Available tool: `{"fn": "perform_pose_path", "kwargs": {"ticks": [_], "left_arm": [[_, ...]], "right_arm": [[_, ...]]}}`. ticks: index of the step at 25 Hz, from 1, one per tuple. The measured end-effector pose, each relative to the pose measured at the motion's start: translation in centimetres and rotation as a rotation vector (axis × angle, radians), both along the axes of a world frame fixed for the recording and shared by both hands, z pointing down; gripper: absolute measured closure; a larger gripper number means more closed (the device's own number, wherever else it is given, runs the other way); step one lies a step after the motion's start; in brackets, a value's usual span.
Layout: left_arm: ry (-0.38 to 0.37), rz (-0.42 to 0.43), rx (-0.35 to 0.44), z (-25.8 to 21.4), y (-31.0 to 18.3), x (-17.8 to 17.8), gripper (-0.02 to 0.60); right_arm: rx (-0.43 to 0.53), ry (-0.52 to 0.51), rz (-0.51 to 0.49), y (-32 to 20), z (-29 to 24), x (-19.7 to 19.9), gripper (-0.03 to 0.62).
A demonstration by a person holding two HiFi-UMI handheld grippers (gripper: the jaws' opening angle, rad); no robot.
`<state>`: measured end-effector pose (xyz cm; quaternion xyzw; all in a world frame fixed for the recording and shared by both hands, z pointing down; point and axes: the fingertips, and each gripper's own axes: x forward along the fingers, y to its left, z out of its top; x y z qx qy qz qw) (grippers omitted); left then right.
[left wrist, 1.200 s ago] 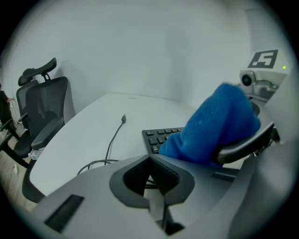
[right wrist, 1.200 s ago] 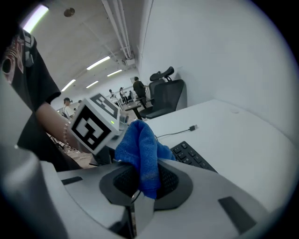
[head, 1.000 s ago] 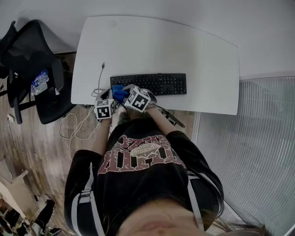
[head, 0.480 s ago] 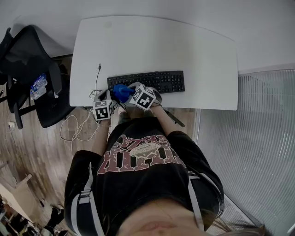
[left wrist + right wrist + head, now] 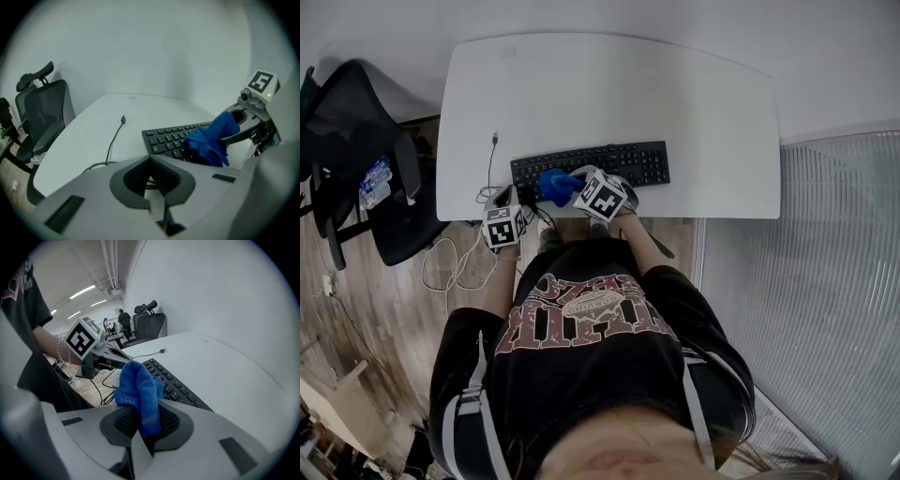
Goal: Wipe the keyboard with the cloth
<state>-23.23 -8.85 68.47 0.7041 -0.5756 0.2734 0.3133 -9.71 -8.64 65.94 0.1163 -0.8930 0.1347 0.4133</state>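
Note:
A black keyboard lies near the front edge of the white desk. My right gripper is shut on a bunched blue cloth, which it holds over the left part of the keyboard. In the right gripper view the cloth is pinched between the jaws of the right gripper, with the keyboard just beyond. My left gripper is at the desk's front-left edge, beside the keyboard's left end. In the left gripper view the left gripper is shut and holds nothing; the cloth seems to touch the keys.
A thin black cable with a plug runs across the desk's left side and falls off the front edge to loose cables on the wooden floor. A black office chair stands to the left. A ribbed glass partition stands at the right.
My right gripper has carried the blue cloth a little to the right along the keyboard's left part. The left gripper has stayed at the desk's front-left edge.

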Motion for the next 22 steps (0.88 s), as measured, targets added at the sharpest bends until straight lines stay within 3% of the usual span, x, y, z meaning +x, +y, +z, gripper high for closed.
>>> {"fn": "perform_pose_path", "kwargs": {"ticks": [11,22], "left_arm": [[-0.014,-0.005,-0.008,0.0,0.0,0.0,0.548],[-0.025,-0.018,-0.009,0.0,0.0,0.0,0.548]], "right_arm": [[-0.007,0.055,0.023,-1.1,0.2,5.0,0.530],[-0.026,0.077,0.114,-1.6,0.7,10.2,0.530]]}}
